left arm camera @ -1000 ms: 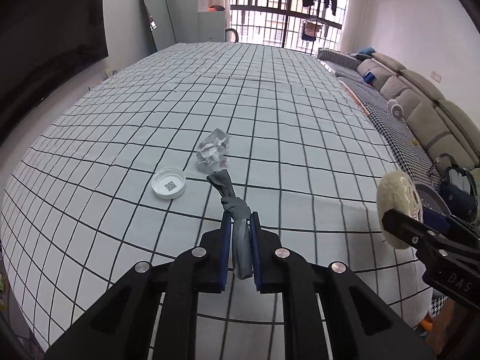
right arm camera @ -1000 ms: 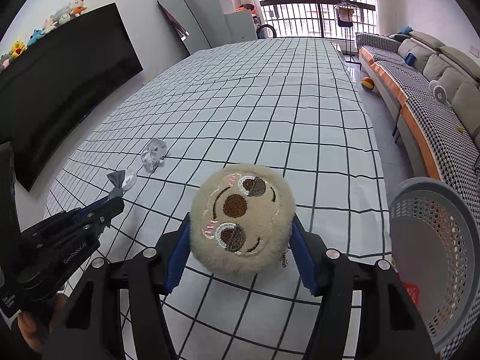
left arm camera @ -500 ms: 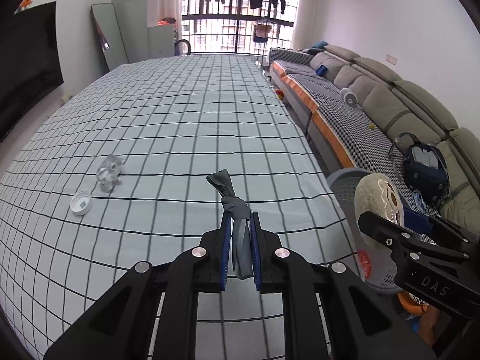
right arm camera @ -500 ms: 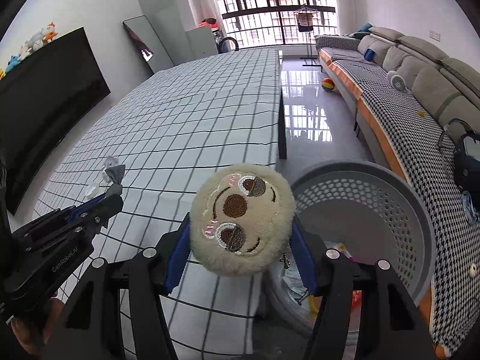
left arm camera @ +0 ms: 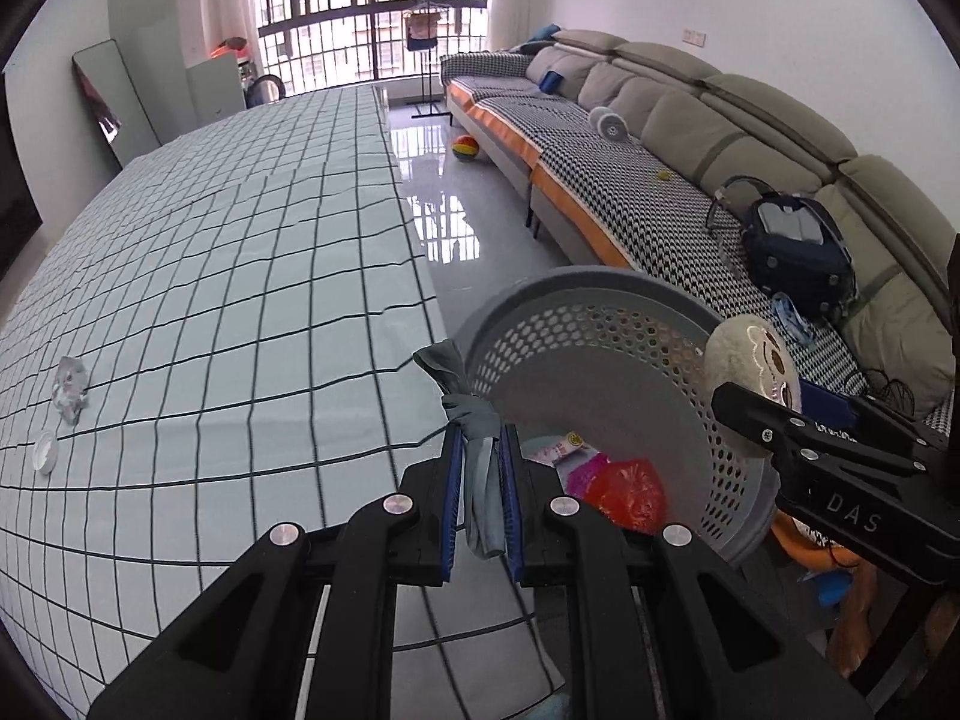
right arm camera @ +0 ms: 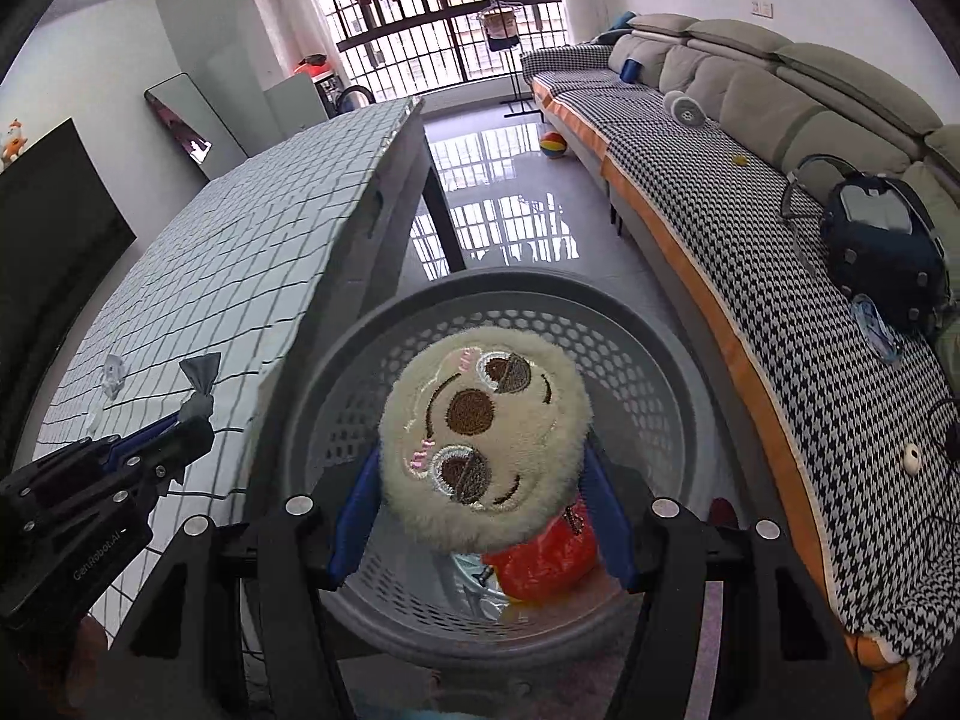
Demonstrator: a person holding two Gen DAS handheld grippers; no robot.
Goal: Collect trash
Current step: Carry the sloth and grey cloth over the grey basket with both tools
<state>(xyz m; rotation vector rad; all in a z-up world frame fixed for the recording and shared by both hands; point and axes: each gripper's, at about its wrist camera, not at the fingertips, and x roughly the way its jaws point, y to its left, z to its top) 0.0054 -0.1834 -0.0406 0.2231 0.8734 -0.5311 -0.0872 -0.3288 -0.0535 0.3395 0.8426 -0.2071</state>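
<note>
- Trash in hand: knotted grey scrap (left arm camera: 477,450) pinched between the blue pads of the left gripper (left arm camera: 480,480), jaws closed down hard on it, knot and loose tail sticking out past the fingertips.
- Round plush sloth face (right arm camera: 487,441) clamped across its width in the right gripper (right arm camera: 480,516), jaws held about half open by its bulk.
- Changed over the last second: both views swung off the checked tablecloth (left arm camera: 210,300) and across its edge; a second ago only table ahead, now the perforated grey laundry basket (left arm camera: 600,324) filling the lower middle of both views.
- Plush now directly over the basket mouth in the right wrist view, red plastic bag (right arm camera: 540,558) and other wrappers visible beneath it.
- Grey scrap seen just at the near rim, roughly over the gap between table edge and basket; whether fully inside the rim cannot be told.
- Left behind on the table: crumpled clear plastic (left arm camera: 71,390) and small white cap (left arm camera: 45,453), well apart from both grippers.
- Judgement: carry step nearly done, release next; right side looks ready to drop, left probably needs slightly more travel over the opening.
- Risk: light scrap falling outside the rim.
</note>
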